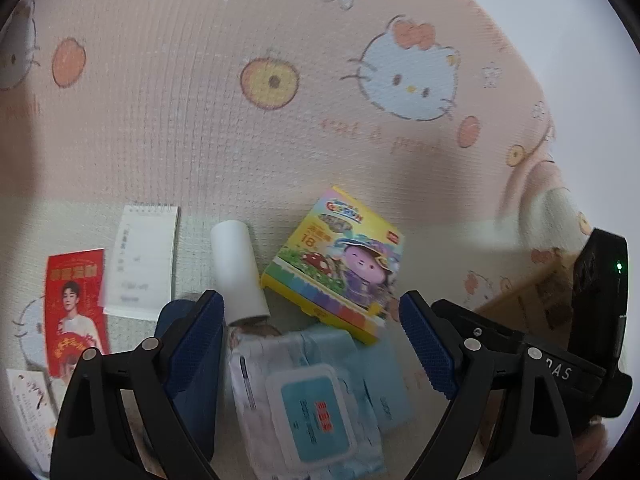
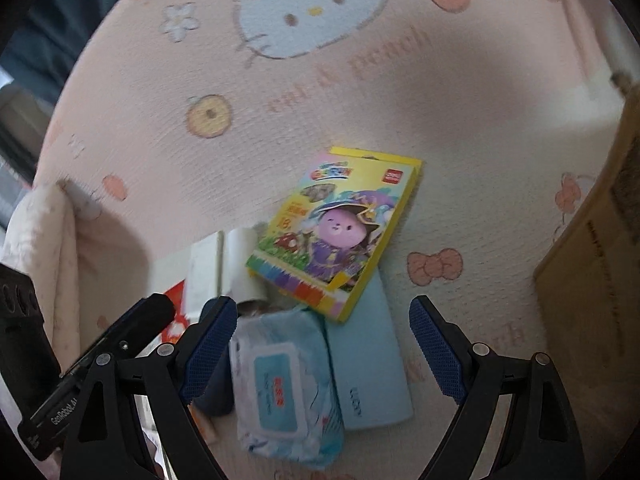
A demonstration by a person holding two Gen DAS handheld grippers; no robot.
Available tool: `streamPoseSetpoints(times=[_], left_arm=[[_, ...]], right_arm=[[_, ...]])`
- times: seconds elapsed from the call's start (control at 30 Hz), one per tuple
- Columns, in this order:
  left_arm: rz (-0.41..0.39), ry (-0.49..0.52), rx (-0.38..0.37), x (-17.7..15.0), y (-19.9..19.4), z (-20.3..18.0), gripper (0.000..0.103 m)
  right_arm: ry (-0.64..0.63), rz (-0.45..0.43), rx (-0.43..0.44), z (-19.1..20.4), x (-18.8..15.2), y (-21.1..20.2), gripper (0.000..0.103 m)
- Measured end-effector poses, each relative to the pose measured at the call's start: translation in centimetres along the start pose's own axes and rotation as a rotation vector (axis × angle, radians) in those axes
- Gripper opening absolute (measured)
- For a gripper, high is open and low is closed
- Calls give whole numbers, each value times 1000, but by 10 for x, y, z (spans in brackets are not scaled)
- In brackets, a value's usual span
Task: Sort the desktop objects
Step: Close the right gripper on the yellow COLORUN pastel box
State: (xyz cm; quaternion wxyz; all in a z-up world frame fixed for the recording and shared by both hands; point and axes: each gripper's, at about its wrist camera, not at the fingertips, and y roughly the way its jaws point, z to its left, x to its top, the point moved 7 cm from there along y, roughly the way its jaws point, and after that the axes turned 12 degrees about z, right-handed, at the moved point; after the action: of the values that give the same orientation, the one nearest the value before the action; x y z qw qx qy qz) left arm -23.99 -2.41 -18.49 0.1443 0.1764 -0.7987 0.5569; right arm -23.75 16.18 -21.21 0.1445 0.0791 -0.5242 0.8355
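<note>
Both tools are seen hovering above a pile of small things laid on a pink cat-print cloth (image 1: pixel 248 152) that covers the tabletop. The left tool (image 1: pixel 312 344) is held with its blue-padded fingers (image 1: pixel 200 336) spread wide apart, nothing between them; the right tool (image 2: pixel 324 344) is likewise spread apart and holds nothing.

The wet-wipes pack (image 1: pixel 308 408) serves as landmark, lying below the gap of each tool. Just beyond it a yellow crayon box (image 1: pixel 340 264) is seen, tilted, one corner overlapping a pale blue case (image 2: pixel 372 360) that lies touching the pack on its right. To the pack's far left a white paper roll (image 1: pixel 238 268) lies beside the crayon box. Further left of the roll a small spiral notepad (image 1: pixel 142 260) is found, then a red printed card (image 1: pixel 74 304). A dark blue object (image 2: pixel 214 388) lies against the pack's left edge, partly hidden. Well to the right of the pack a cardboard box (image 2: pixel 596 272) stands.
</note>
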Motion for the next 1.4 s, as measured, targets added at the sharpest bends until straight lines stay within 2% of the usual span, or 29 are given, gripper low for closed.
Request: streamPoseSetpoints(times=[0.13,0.2,0.23,0.3,0.33,0.4,0.5,0.6,0.73,0.87,1.13,1.2,1.33,1.4], left_arm=[[5,-26,17,6,20,12,91],[-4,-25,18,7,23,14,89],[-6,-17,17,7,26,13,83],[3,7,21,7,34,10,73],[9,9,24,7,37,10,67],[33,16,17,9,49,7,59],[41,29,15,12,64,2,57],[61,40,30,17,80,1,47],[106,53,27,21,98,4,47],[149,25,13,21,112,9,47],[178,-25,-17,24,117,13,48],[189,-38,-16,23,118,13,49],[196,-99,-41,22,119,13,49],[211,-144,-76,20,119,14,49]], right_arm=[[48,-18,-22,-12,9,17,87],[56,-17,-22,-14,11,24,72],[57,-14,-22,-14,13,29,68],[56,-6,-34,-17,14,37,52],[58,0,-29,-17,16,41,50],[76,10,-8,-20,17,49,49],[115,20,11,-28,19,59,49],[140,22,11,-34,21,66,49],[168,37,39,-38,24,76,49],[183,37,57,-44,25,84,49],[227,34,140,-53,27,98,48],[213,29,157,-50,29,99,39],[166,19,120,-44,31,101,39],[162,18,122,-47,30,100,39]])
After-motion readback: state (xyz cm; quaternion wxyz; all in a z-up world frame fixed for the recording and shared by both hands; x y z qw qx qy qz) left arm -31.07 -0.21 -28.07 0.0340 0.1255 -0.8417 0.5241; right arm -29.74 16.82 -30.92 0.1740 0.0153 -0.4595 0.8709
